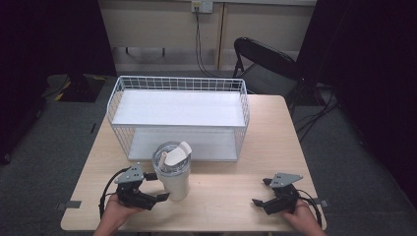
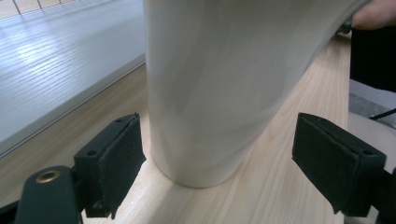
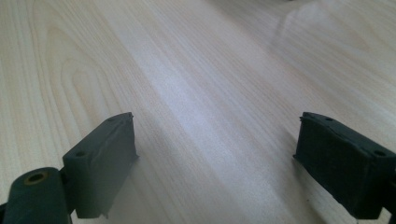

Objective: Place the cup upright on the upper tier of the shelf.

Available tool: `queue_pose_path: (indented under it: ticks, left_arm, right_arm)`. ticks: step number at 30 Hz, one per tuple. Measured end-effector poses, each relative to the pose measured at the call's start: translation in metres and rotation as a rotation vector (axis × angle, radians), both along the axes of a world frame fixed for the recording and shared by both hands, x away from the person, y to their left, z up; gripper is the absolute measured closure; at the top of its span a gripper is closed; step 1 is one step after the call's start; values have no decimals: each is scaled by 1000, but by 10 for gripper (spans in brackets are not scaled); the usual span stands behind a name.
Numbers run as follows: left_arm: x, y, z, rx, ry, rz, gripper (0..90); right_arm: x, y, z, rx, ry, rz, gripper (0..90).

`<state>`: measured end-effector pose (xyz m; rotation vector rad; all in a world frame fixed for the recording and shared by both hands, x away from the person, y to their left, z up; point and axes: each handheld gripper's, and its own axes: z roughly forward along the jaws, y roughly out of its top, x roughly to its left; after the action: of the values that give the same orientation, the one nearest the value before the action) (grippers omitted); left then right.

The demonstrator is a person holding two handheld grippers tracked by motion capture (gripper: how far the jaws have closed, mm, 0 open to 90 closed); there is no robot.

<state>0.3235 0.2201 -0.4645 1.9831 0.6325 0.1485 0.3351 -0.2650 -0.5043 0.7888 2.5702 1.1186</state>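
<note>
though both claws agape, cream tumbler (image 1: pixel 174 178) upright between left claw (image 1: pixel 156 186) pads

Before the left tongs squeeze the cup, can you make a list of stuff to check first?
1. Left tongs open wide enough: ok, the jaws stand apart on both sides of the cup.
2. Pads touching the cup: not ok, a gap shows by the right pad, and the left sits close.
3. Cup standing upright on the table: ok.
4. Cup lid shut tight: cannot tell, a flap sticks up.
5. Right tongs out of the way: ok, open over bare table.
6. Wire basket clear of the cup: ok, it sits behind.
</note>
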Motion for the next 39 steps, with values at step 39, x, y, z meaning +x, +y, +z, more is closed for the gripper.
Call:
queue_pose_path:
  ticks: [39]
  left_arm:
    - [9, -31, -1, -18, -121, 28, 85]
  right_arm:
    - [0, 0, 0, 0, 0, 1, 116]
